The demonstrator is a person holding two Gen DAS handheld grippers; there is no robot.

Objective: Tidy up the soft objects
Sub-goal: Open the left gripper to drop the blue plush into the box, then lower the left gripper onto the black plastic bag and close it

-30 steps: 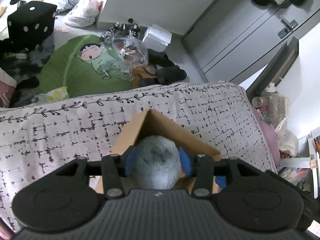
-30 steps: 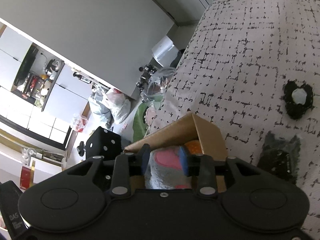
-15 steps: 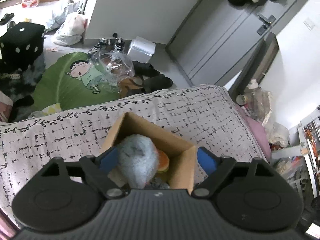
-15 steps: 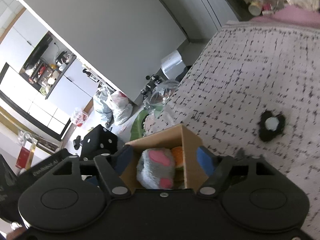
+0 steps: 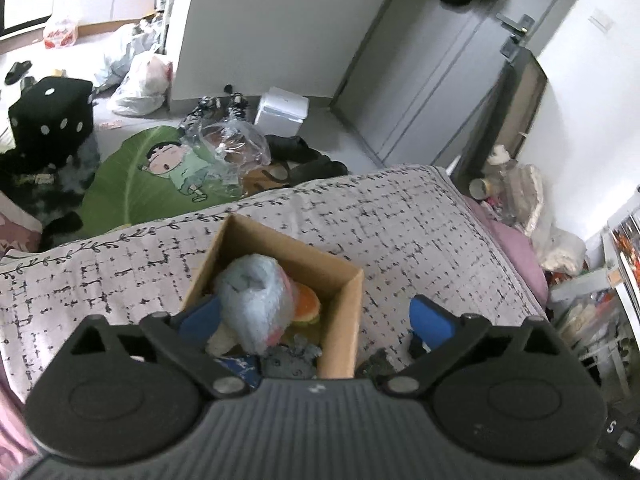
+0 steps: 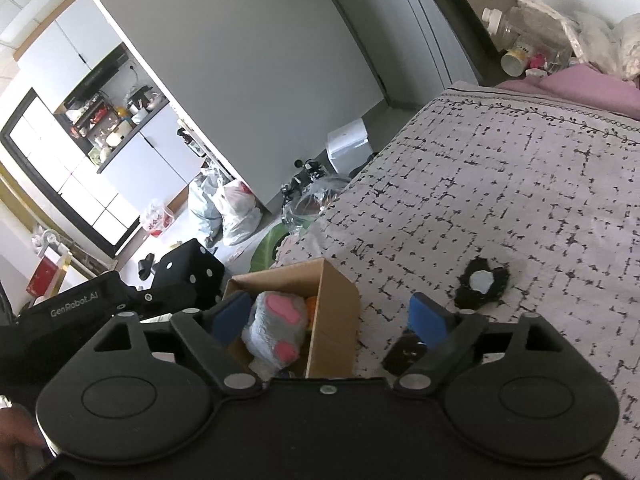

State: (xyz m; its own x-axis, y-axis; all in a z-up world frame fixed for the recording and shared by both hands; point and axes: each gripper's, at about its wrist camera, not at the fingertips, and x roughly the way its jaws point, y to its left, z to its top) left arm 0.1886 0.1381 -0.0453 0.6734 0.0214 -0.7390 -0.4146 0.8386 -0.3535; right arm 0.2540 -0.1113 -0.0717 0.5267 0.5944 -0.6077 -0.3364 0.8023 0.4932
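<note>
While both pairs of jaws are opening, we log the grey plush toy (image 5: 252, 300) as released: a second ago each claw was clamped on it, and now it sits loose inside the cardboard box (image 5: 344, 308).

Item one, left gripper (image 5: 316, 316): spread wide, one blue pad beside the plush without pressing it, the other out over the bedspread (image 5: 400, 232) past the box wall. Holding nothing.

Item two, right gripper (image 6: 330, 316): likewise spread wide, one pad at the box's edge, the other outside over the bedspread. Holding nothing. From this view the toy's pink paw pads (image 6: 284, 308) face up.

Item three, box contents: the grey plush on top, an orange soft thing (image 5: 306, 306) beneath it, a small grey piece (image 5: 288, 362) at the near wall. More may lie underneath; we cannot tell.

Item four, still out on the bedspread: a black item with a pale centre (image 6: 482, 284), and another dark item (image 6: 404, 354) nearer the right gripper.

We judge this deposit complete, with both claws free for the next piece, most likely one of the two dark items.
</note>
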